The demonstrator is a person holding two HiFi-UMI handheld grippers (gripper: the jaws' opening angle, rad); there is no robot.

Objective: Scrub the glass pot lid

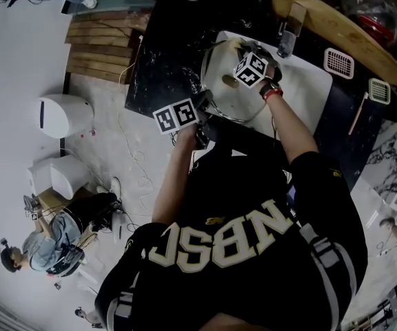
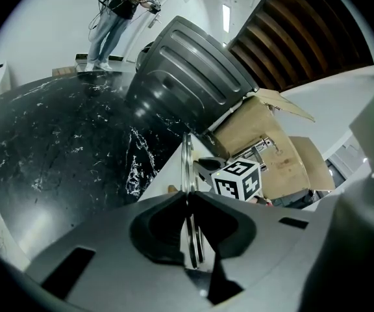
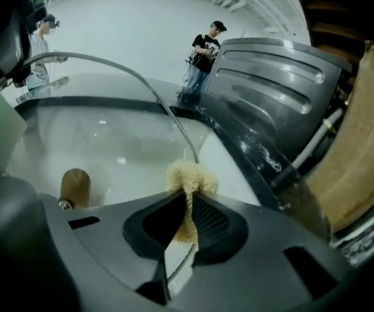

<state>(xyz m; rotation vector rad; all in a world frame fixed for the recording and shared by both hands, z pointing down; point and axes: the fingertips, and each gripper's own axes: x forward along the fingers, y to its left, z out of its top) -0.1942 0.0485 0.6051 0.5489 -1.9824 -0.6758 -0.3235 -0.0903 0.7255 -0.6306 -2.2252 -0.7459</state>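
Note:
The glass pot lid [image 1: 220, 88] stands tilted over a white surface [image 1: 305, 81], its wooden knob [image 1: 230, 80] facing me. My left gripper [image 1: 204, 103] is shut on the lid's metal rim [image 2: 187, 168], which shows edge-on between the jaws in the left gripper view [image 2: 188, 199]. My right gripper [image 1: 240, 47] reaches over the lid's far side and is shut on a beige scrub pad [image 3: 188, 177]. In the right gripper view [image 3: 188, 199] the pad rests against the glass, with the knob [image 3: 74, 187] to its left and the rim [image 3: 141, 77] arching above.
A black marbled counter [image 2: 63, 142] lies left of the white surface. A grey ribbed bin [image 2: 187, 77] and cardboard [image 2: 271, 148] stand behind it. White strainer-like tools [image 1: 338, 63] and a metal fixture [image 1: 289, 36] sit at the back right. People [image 3: 206, 51] stand in the distance.

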